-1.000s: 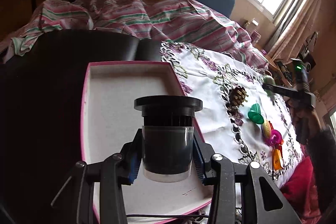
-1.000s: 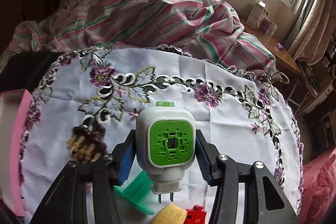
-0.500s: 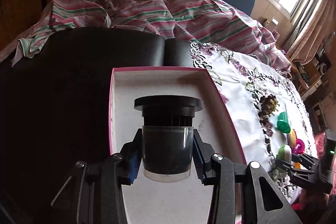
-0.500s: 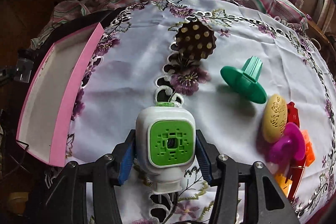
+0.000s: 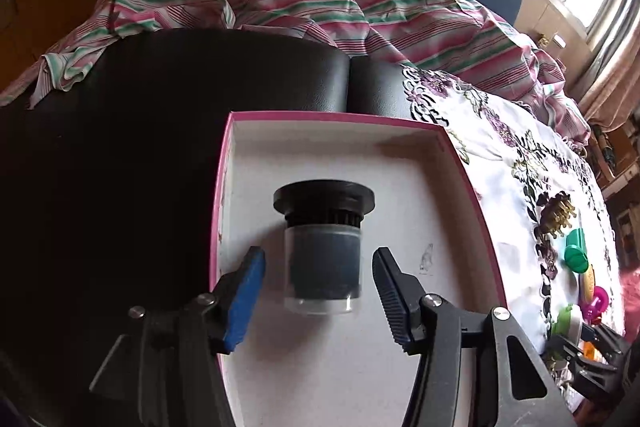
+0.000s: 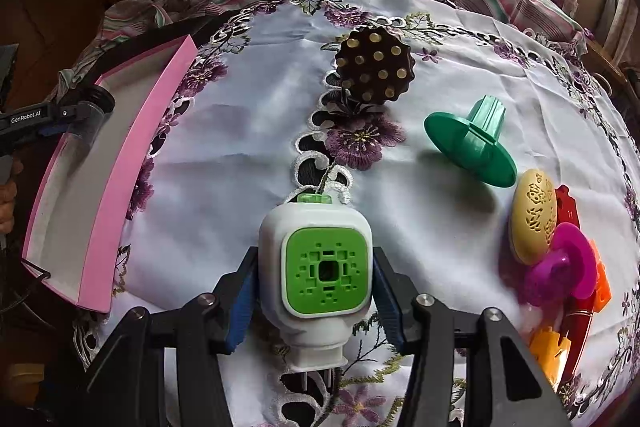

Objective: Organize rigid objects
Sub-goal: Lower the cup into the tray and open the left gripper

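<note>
My left gripper [image 5: 320, 263] is open over the pink-rimmed white box [image 5: 452, 211]. A clear jar with a black lid [image 5: 323, 247] lies on the box floor between the spread fingers, touching neither. My right gripper [image 6: 314, 275] is shut on a white and green plug-in device [image 6: 320, 267] and holds it just above the embroidered cloth. The box [image 6: 116, 179] is at the left in the right wrist view, with the left gripper and jar [image 6: 86, 123] at its far end.
On the cloth [image 6: 240, 147] lie a brown seed pod [image 6: 374, 67], a green funnel-shaped piece [image 6: 472, 147], a yellow oval [image 6: 534, 215], a magenta piece [image 6: 564, 267] and red and orange pieces [image 6: 576, 319]. Striped bedding [image 5: 280, 3] lies behind. A black surface [image 5: 120, 147] lies left of the box.
My left gripper has opened and let go of the jar, which now lies in the box. My right gripper, still holding the device, has shifted slightly.
</note>
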